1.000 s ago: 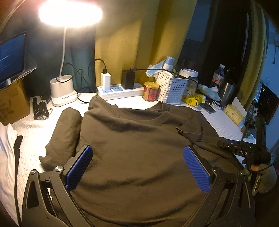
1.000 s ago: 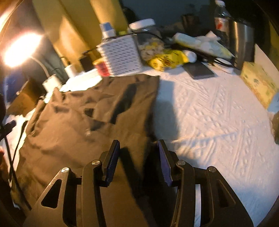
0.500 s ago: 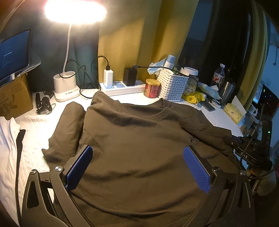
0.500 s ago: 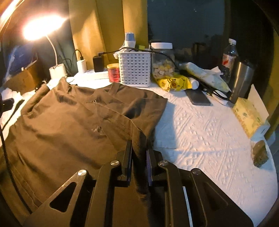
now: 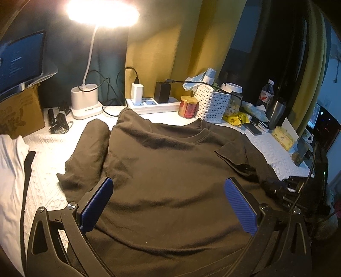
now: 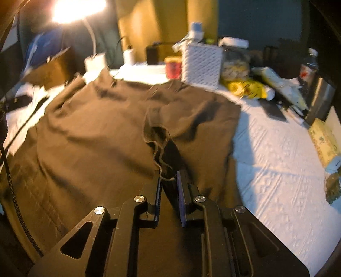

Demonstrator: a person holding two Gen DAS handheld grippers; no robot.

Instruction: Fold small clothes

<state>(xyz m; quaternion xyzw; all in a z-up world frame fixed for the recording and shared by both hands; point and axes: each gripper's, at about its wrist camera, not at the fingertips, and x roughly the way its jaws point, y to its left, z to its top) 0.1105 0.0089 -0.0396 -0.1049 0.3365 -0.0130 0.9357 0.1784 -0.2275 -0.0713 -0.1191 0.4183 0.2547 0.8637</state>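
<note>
A dark brown T-shirt [image 5: 170, 170] lies spread flat across the white textured cover of the table [image 6: 277, 159], with its round neckline toward the far wall. One sleeve [image 5: 89, 153] lies stretched out beside the body of the shirt on the lamp side. On the opposite side, the other sleeve [image 6: 191, 119] is folded inward and rests on top of the chest.

Your right tool [image 6: 168, 174] points down at this folded part. Its jaws stand narrow and have just been opening a little. A thin hemmed edge of the shirt lies loosely in the gap between them, and the pads do not appear to press on it. This view is blurred.

Your left tool [image 5: 168, 185] hangs over the lower middle of the shirt with its blue pads [image 5: 96, 204] wide apart. Nothing is gripped between them.

Along the far edge of the table, beyond the neckline, sit a white power strip [image 5: 153, 105], a red tin [image 5: 188, 106] and a white perforated basket [image 5: 213, 104]. A steel tumbler [image 5: 275, 113] stands further toward the corner. A bright desk lamp [image 5: 102, 12] glares above, and a cardboard box [image 5: 19, 110] stands at the far side.
</note>
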